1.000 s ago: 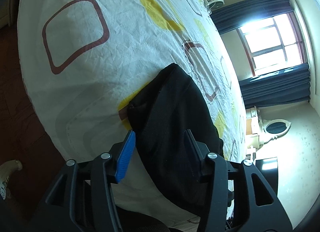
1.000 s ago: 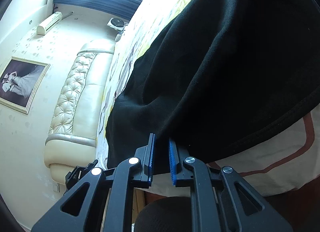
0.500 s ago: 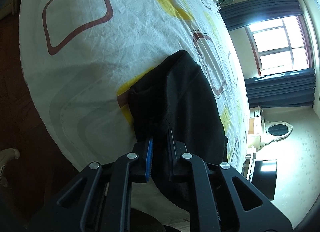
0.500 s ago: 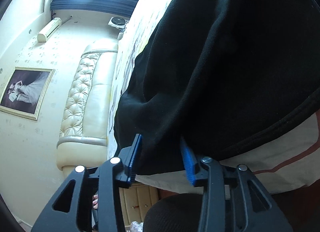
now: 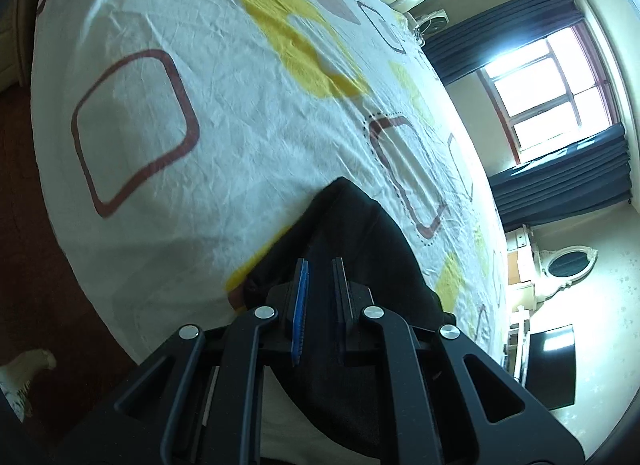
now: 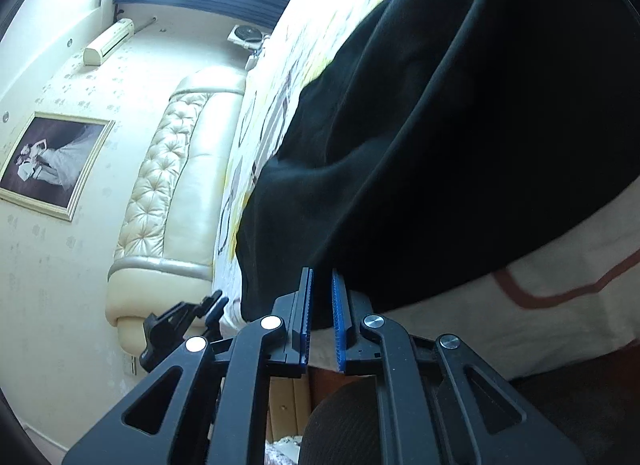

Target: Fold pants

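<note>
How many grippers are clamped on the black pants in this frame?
2. The left gripper pinches the black pants near the bed's edge; the right gripper pinches another edge of the same garment. More fabric may be hidden.

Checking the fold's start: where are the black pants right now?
The black fabric pants lie at the near edge of the patterned white bedsheet, with the left claw and right claw each closed on the hem.

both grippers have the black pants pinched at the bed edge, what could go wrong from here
1. Both the left gripper and right gripper pinch only the near edge of the pants, so cloth may slip out when lifted.
2. The pants look bunched, so a fold could set unevenly.
3. Dragging may rumple the bedsheet.
</note>
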`<act>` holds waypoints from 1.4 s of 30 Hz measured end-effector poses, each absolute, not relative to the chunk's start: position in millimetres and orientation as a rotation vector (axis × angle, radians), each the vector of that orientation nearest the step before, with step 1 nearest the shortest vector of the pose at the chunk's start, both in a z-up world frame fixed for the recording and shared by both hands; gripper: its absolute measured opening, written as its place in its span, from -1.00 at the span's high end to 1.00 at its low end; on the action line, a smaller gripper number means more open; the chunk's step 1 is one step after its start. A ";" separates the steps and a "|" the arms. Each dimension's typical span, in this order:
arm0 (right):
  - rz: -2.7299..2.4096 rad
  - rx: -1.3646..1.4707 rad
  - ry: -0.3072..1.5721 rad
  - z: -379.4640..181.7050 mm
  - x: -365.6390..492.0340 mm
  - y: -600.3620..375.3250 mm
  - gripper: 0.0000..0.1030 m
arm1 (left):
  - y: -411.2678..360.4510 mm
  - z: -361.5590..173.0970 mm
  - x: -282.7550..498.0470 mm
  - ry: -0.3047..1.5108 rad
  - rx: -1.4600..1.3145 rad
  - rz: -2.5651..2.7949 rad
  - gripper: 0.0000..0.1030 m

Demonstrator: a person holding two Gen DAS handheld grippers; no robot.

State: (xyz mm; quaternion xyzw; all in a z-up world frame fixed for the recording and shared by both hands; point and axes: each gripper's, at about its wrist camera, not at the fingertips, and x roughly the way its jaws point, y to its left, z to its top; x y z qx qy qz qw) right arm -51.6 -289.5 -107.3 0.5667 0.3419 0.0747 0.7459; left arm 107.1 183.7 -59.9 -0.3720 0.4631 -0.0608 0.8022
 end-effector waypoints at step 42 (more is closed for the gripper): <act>0.169 1.406 0.717 -135.7 -30.6 -292.5 0.82 | 152.7 -71.6 89.2 1.102 -0.836 -0.132 0.81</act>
